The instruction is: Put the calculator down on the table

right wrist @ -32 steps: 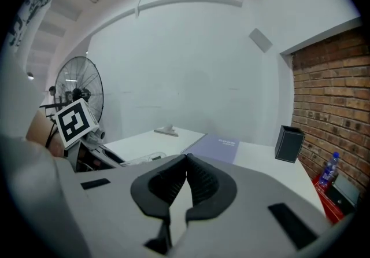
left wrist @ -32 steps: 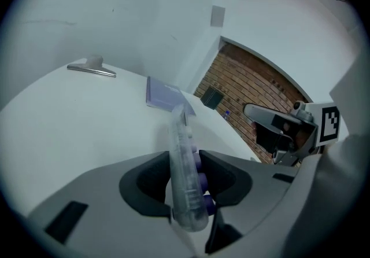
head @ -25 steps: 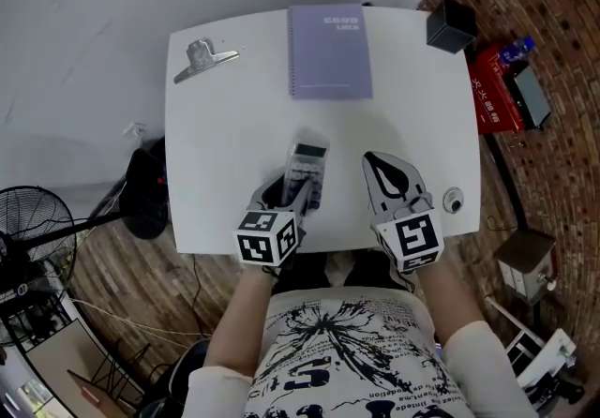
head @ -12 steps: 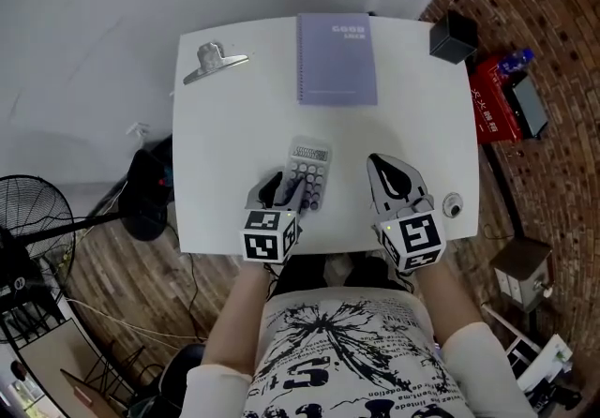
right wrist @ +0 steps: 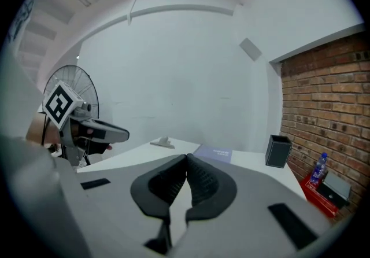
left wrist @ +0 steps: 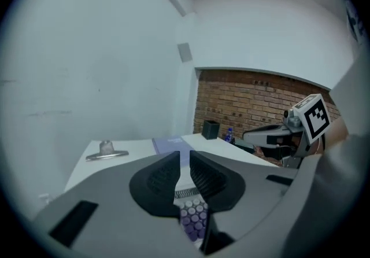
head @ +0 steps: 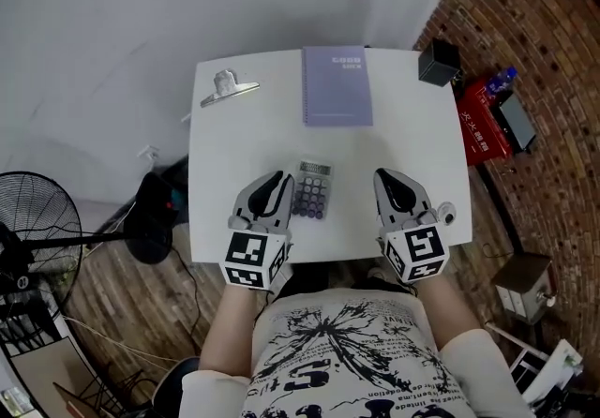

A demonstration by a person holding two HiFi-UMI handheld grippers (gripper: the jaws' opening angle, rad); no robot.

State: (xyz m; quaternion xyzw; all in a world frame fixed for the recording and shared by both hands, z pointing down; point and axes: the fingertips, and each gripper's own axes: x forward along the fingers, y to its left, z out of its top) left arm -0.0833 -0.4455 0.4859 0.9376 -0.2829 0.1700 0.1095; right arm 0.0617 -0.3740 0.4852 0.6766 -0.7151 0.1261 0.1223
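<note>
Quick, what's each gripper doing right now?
Left gripper: fingers closing, nothing between them; calculator lies on the table.
Right gripper: shut, empty.

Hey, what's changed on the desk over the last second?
The left gripper let go of the calculator, now flat on the table, and lifted away to its left; its jaws are closing on nothing. Right gripper still shut beside it; notebook, clip and black box unmoved.

left gripper point(head: 277, 182) jaws closing on nothing; right gripper point(head: 390, 178) jaws together.
</note>
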